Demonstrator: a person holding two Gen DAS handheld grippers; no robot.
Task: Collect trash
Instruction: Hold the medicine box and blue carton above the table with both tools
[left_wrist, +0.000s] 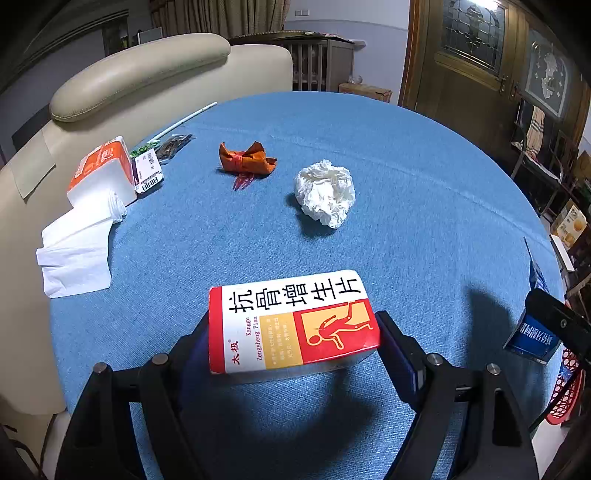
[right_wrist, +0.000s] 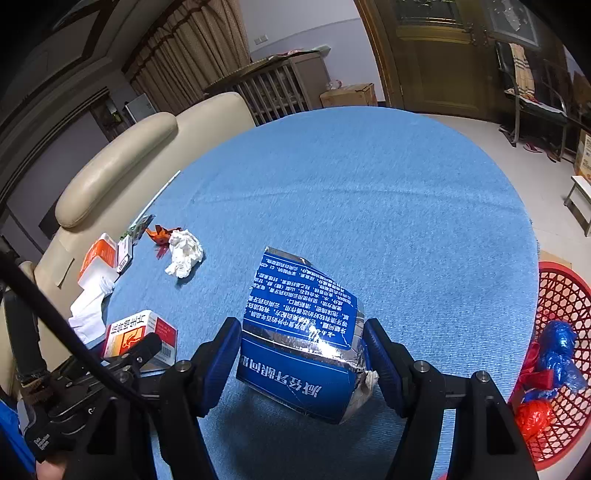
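A red-and-white medicine box (left_wrist: 291, 321) sits between the fingers of my left gripper (left_wrist: 293, 321), which is shut on it just above the blue tablecloth (left_wrist: 406, 166). In the right wrist view this box (right_wrist: 138, 334) and the left gripper (right_wrist: 147, 343) show at the lower left. My right gripper (right_wrist: 301, 325) is shut on a torn blue carton (right_wrist: 303, 332) with a foil lining, and that carton (left_wrist: 532, 339) shows at the table's right edge. A crumpled white tissue (left_wrist: 325, 192) and an orange wrapper (left_wrist: 245, 159) lie further out on the table.
A red mesh basket (right_wrist: 557, 295) holding blue and red bags stands on the floor to the right of the table. An orange tissue pack (left_wrist: 101, 171) with loose sheets, a small labelled packet (left_wrist: 147, 170) and a white straw (left_wrist: 184, 120) lie along the left edge. A cream sofa (left_wrist: 147, 74) borders that side.
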